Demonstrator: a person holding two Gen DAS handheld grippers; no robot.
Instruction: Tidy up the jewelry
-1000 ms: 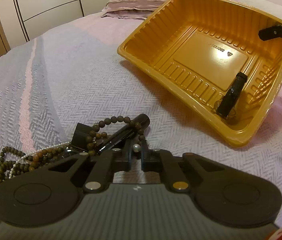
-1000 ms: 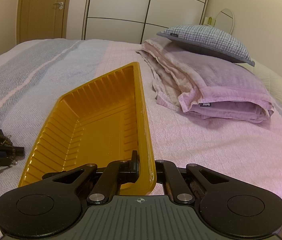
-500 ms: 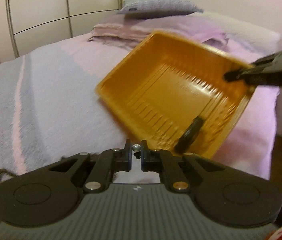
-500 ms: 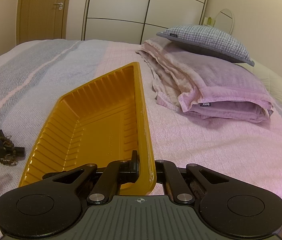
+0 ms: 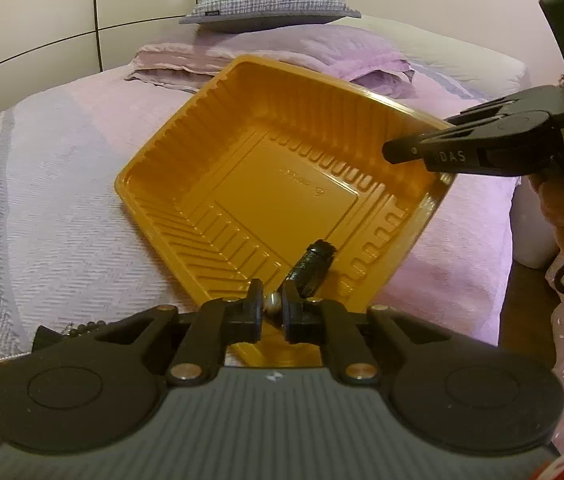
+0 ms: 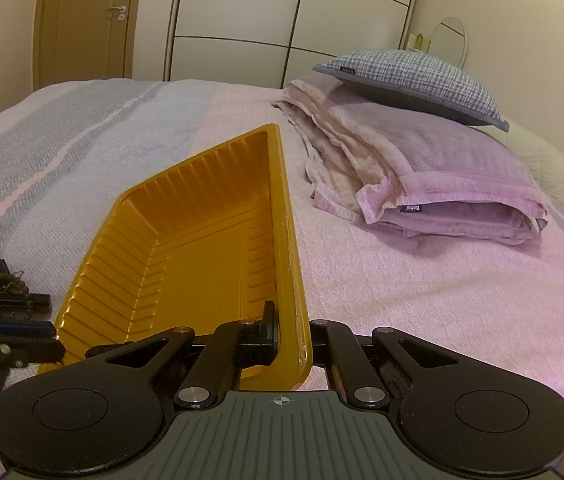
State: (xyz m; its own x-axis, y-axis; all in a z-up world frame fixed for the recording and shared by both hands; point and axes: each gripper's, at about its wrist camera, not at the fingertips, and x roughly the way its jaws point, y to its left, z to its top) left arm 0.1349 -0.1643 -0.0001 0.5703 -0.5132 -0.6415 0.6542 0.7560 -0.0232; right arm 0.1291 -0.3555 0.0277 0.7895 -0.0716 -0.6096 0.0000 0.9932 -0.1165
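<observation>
Here the left tongs (image 5: 271, 306) hang above the near corner of the orange tray (image 5: 241, 152) with a small pearl bead (image 5: 272, 303) in their narrow gap; their jaws have just been opening. The right tongs (image 6: 294, 336) are pressed together on the tray's rim, tilting it on the bed (image 6: 402, 280).
</observation>
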